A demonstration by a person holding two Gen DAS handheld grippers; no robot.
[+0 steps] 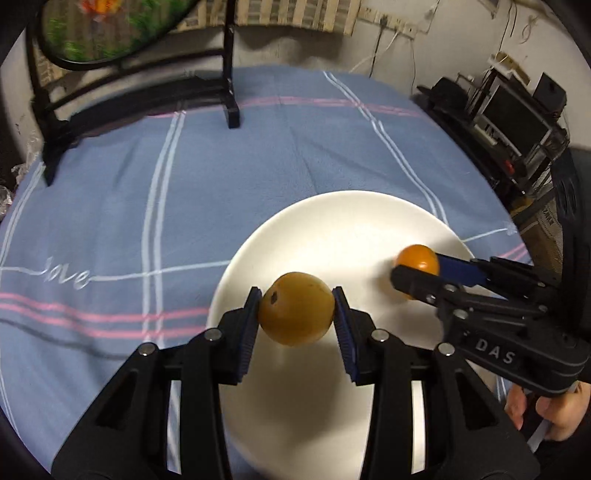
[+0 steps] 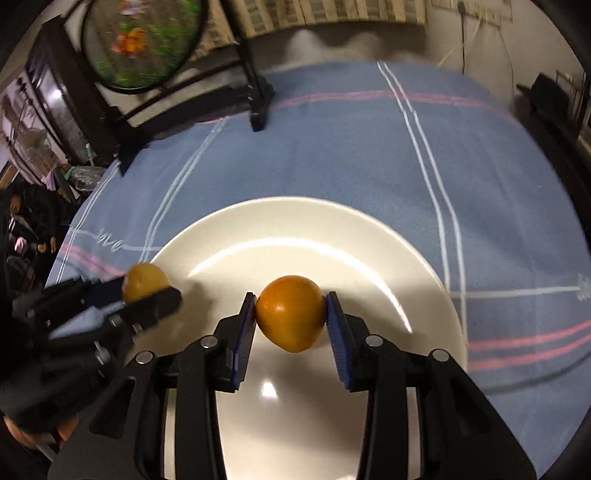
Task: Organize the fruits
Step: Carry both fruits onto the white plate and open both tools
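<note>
My left gripper [image 1: 296,308] is shut on a yellow-brown round fruit [image 1: 295,308] and holds it over the left part of a white plate [image 1: 343,218]. My right gripper [image 2: 290,314] is shut on an orange fruit [image 2: 290,312] above the same plate [image 2: 295,221]. In the left wrist view the right gripper [image 1: 413,273] comes in from the right with the orange fruit [image 1: 417,258]. In the right wrist view the left gripper [image 2: 147,295] comes in from the left with the yellow-brown fruit [image 2: 144,278].
The plate lies on a blue cloth [image 1: 258,155] with white and pink stripes. A black stand [image 1: 231,74] with a round decorated panel [image 1: 107,26] is at the back left. Shelves with black equipment [image 1: 517,118] stand beyond the table's right edge.
</note>
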